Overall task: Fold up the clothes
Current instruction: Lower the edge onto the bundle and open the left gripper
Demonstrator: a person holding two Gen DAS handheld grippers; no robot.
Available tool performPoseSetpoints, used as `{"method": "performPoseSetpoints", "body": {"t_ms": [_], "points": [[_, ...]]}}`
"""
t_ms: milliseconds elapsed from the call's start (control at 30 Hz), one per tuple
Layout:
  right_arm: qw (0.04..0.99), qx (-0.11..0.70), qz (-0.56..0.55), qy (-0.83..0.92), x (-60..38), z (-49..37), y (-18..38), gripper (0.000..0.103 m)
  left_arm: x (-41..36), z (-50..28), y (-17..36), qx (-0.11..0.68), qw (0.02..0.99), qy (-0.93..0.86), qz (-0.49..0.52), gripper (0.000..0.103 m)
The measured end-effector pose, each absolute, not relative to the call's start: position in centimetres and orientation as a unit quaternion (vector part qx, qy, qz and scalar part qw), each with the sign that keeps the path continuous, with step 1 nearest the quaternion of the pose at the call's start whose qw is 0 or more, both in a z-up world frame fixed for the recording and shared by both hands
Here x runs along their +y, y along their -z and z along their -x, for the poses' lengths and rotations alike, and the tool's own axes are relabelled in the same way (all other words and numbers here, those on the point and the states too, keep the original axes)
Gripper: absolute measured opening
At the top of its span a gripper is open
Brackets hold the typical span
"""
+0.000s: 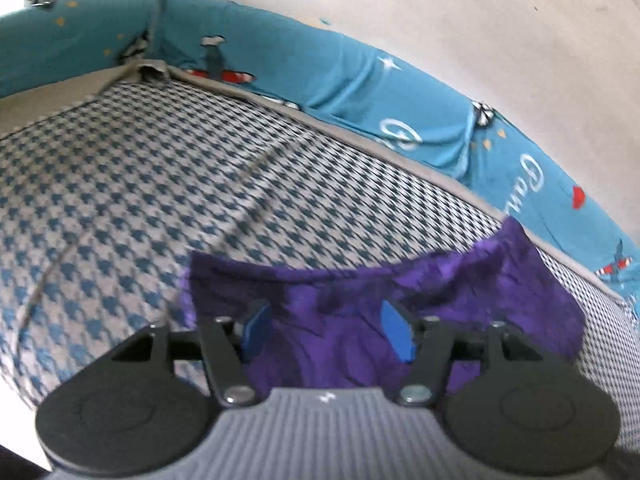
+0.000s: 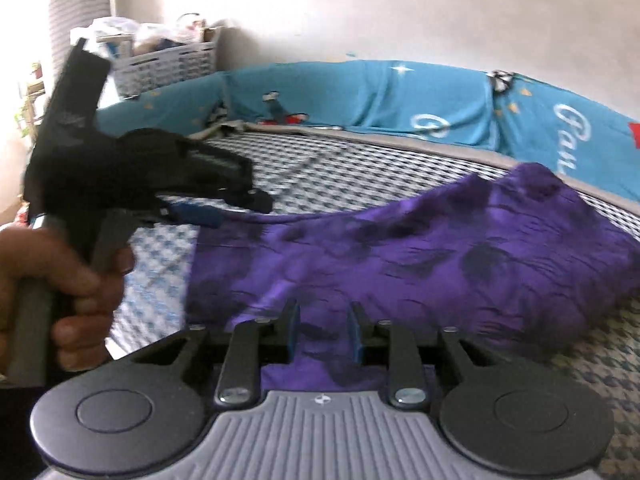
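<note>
On the blue-and-white houndstooth mattress (image 1: 120, 184) lies the crumpled purple cloth garment (image 2: 420, 248), long axis left-right. Left gripper (image 1: 326, 330) spread, right gripper (image 2: 325, 330) narrowly parted; both empty, directly above its near edge.

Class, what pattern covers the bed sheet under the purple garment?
Blue-and-white houndstooth bed sheet; left wrist view.

Houndstooth mattress (image 1: 160, 168), teal bumper (image 1: 340, 80), pale wall (image 1: 440, 20).
</note>
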State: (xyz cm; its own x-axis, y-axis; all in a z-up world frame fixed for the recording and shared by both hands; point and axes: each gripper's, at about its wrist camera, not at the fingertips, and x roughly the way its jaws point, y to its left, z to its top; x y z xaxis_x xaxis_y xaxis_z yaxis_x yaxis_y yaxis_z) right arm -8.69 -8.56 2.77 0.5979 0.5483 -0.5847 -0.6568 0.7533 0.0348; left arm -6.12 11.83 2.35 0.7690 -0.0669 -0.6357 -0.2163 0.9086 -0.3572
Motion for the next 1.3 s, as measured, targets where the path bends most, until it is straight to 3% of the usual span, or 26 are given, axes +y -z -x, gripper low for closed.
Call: {"method": "performPoseSetpoints", "body": {"t_ms": [533, 667, 1300], "points": [[0.914, 0.292, 0.049, -0.276, -11.2, 3.7, -1.6, 0.027, 8.0, 4.5, -0.3, 0.372, 0.909, -0.013, 0.187, 0.069], [0.920, 0.285, 0.039, -0.266, -11.0, 2.5, -1.6, 0.027, 7.4, 4.2, 0.0, 0.375, 0.910, -0.012, 0.178, 0.076], [0.912, 0.328, 0.021, -0.246, -12.1, -0.7, 1.5, 0.028, 5.6, 3.2, 0.9, 0.381, 0.912, -0.012, 0.151, 0.090]]}}
